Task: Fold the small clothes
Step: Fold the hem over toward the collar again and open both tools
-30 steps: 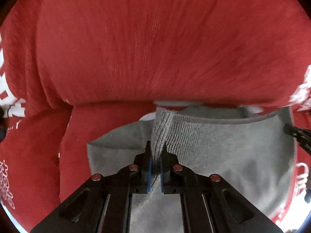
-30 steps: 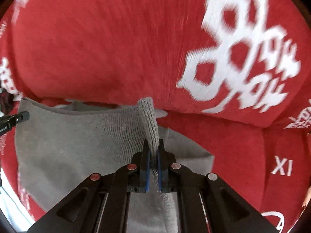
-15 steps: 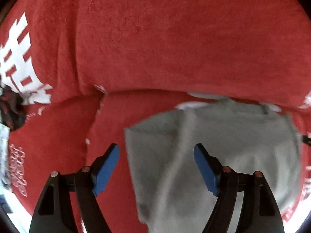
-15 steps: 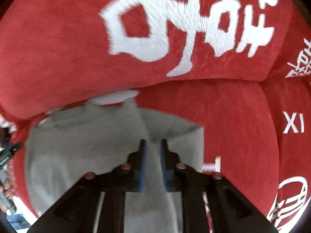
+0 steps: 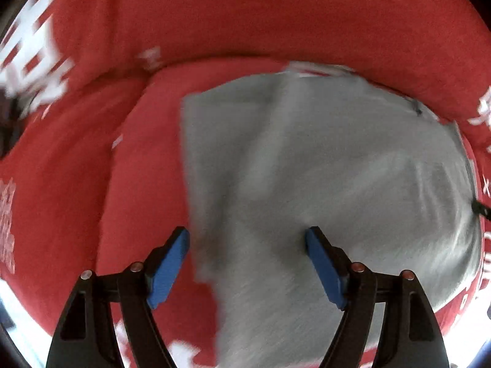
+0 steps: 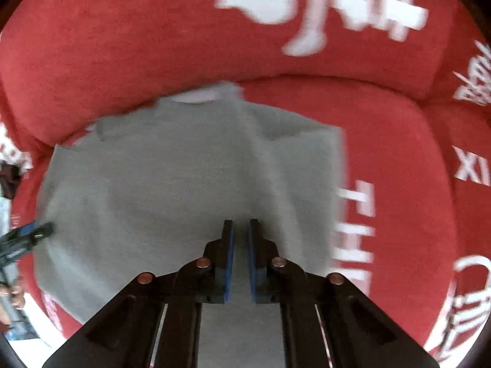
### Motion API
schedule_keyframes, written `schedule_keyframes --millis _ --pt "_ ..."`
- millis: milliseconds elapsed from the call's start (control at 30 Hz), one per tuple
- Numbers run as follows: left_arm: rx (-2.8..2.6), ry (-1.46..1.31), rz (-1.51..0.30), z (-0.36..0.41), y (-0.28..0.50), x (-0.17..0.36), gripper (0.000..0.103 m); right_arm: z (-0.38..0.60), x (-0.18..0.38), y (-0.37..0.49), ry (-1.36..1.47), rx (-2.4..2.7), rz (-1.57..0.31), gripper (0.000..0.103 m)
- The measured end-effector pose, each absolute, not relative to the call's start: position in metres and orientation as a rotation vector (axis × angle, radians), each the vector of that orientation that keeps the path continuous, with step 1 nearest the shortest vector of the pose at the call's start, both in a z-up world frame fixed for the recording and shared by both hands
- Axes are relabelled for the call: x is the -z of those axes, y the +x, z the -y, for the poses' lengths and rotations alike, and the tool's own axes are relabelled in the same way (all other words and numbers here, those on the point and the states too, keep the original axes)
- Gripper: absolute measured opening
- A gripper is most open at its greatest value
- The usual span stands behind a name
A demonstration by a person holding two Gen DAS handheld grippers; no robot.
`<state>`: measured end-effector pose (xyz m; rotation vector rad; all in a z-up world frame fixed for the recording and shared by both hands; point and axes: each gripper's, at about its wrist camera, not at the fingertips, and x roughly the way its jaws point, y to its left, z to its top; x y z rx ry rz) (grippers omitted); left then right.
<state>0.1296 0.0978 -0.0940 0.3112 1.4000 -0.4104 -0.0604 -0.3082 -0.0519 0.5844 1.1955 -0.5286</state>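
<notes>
Left tongs (image 5: pixel 247 239) now wide, off grey garment (image 5: pixel 322 168); right tongs (image 6: pixel 241 230) closed

A small grey knit garment (image 5: pixel 322 165) lies spread flat and folded on a red plush cushion with white lettering (image 5: pixel 245 24), its far edge tucked against the cushion's raised back.

Garment (image 5: pixel 307 168) on cushion (image 5: pixel 76 184), backrest (image 5: pixel 260 15) behind.

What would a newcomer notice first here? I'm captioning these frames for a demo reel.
A grey garment lies spread across a bright red cover with white lettering. The left gripper hangs wide open above the grey cloth, and the right gripper points down at it, nearly shut.
</notes>
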Motion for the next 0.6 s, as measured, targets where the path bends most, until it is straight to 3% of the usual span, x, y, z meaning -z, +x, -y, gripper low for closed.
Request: schedule_keyframes --millis 133,167,200,267,467,600 --pt "0.353 0.205 -1.466 -0.145 0.121 0.078 0.079 0.311 0.037 -0.104 0.760 0.550 -1.154 0.017" --pt "0.352 0.159 -1.493 -0.154 0.120 0.076 0.079 0.307 0.033 -0.117 0.831 0.534 -1.126 0.025" --pt "0.351 0.096 -1.529 -0.163 0.114 0.076 0.079 0.300 0.031 -0.133 0.918 0.521 -1.092 0.045" --pt "0.328 -0.036 -1.596 -0.180 0.102 0.080 0.079 0.289 0.030 -0.161 1.045 0.504 -1.049 0.062" --pt "0.240 -0.397 -1.695 -0.195 0.052 0.097 0.079 0.245 0.062 -0.217 1.413 0.500 -0.942 0.062" --pt "0.223 -0.435 -1.645 -0.177 0.051 0.096 0.079 0.249 0.083 -0.224 1.525 0.564 -0.817 0.062"
